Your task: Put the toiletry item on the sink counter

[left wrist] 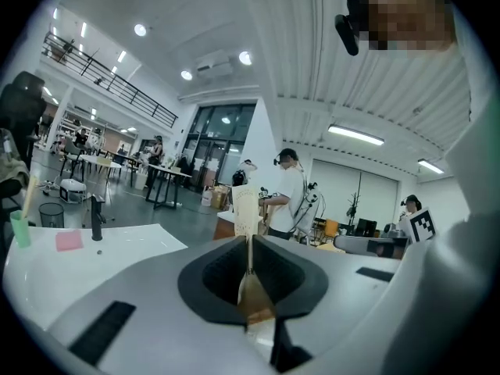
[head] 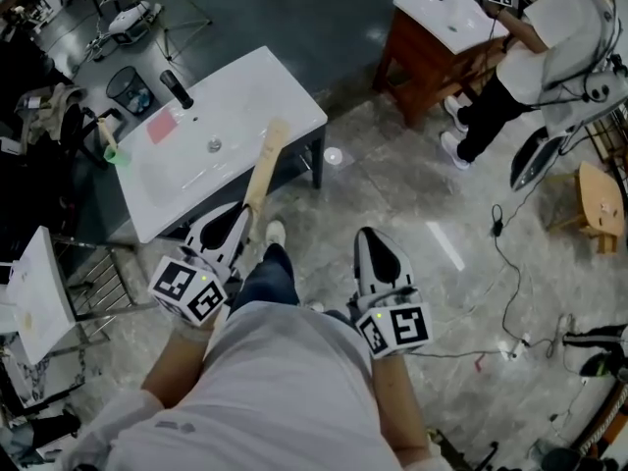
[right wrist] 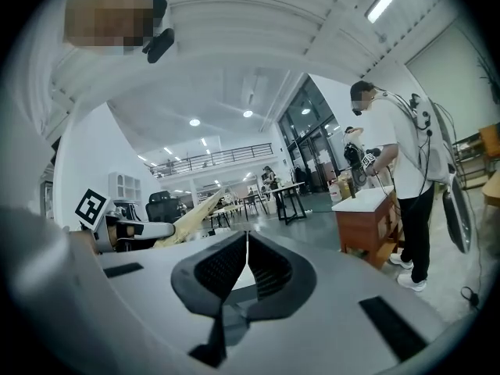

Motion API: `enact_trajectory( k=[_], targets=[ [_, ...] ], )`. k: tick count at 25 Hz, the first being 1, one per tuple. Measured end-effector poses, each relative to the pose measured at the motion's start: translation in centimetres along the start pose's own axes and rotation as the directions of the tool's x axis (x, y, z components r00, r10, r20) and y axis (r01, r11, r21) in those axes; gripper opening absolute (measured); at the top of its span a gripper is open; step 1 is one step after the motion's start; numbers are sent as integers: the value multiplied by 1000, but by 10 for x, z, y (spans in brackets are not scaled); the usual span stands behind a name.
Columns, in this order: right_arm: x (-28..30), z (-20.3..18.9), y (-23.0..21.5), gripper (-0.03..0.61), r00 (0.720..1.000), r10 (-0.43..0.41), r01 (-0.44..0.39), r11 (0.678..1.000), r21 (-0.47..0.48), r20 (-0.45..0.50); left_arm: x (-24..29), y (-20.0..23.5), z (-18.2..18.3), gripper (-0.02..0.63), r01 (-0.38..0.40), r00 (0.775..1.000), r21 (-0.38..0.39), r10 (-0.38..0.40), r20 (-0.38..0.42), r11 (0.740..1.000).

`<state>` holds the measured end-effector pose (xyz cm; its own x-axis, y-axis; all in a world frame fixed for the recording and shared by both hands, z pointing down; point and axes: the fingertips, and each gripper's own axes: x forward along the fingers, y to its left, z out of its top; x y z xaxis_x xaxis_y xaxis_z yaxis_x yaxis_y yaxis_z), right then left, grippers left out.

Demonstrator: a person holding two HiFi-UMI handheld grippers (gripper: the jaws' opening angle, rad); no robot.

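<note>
The toiletry item (head: 265,170) is a long, flat, pale wooden brush. My left gripper (head: 245,212) is shut on its near end, and the brush reaches out over the front edge of the white sink counter (head: 250,86). In the left gripper view the brush (left wrist: 246,213) stands edge-on between the closed pads, with the counter (left wrist: 125,244) to the left. My right gripper (head: 369,235) hangs over the floor to the right, shut with nothing in it (right wrist: 247,241). From the right gripper view the brush (right wrist: 191,213) slants up at the left.
On the counter are a black faucet (head: 177,88), a pink pad (head: 162,126), a drain (head: 214,145) and a green cup (head: 116,153) at the left end. A mesh bin (head: 130,91) stands behind. A person (head: 545,42) works at a second, wooden sink cabinet (head: 437,42). Cables lie on the floor at right.
</note>
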<state>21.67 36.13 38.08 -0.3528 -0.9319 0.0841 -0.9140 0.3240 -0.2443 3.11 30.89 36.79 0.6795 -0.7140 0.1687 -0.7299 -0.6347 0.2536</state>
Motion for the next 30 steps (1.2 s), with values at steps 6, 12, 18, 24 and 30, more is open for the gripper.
enact_trajectory(
  k=[6, 12, 18, 24, 30],
  targets=[
    [62, 1, -8, 20, 1000, 2, -2, 1000, -2, -27, 34, 52, 7, 38, -18, 1000, -29, 17, -11, 999],
    [126, 10, -23, 20, 999, -1, 2, 1000, 11, -49, 72, 100, 26, 37, -25, 999, -37, 24, -34, 999],
    [207, 15, -32, 20, 997, -10, 12, 1000, 25, -72, 112, 164, 48, 38, -25, 998, -48, 22, -55, 999],
    [292, 19, -25, 20, 996, -13, 16, 999, 37, -90, 145, 231, 70, 37, -5, 997, -53, 1, -73, 999],
    [361, 22, -12, 20, 994, -2, 5, 999, 35, -106, 160, 284, 85, 38, 0, 997, -74, -6, -78, 997]
  ],
)
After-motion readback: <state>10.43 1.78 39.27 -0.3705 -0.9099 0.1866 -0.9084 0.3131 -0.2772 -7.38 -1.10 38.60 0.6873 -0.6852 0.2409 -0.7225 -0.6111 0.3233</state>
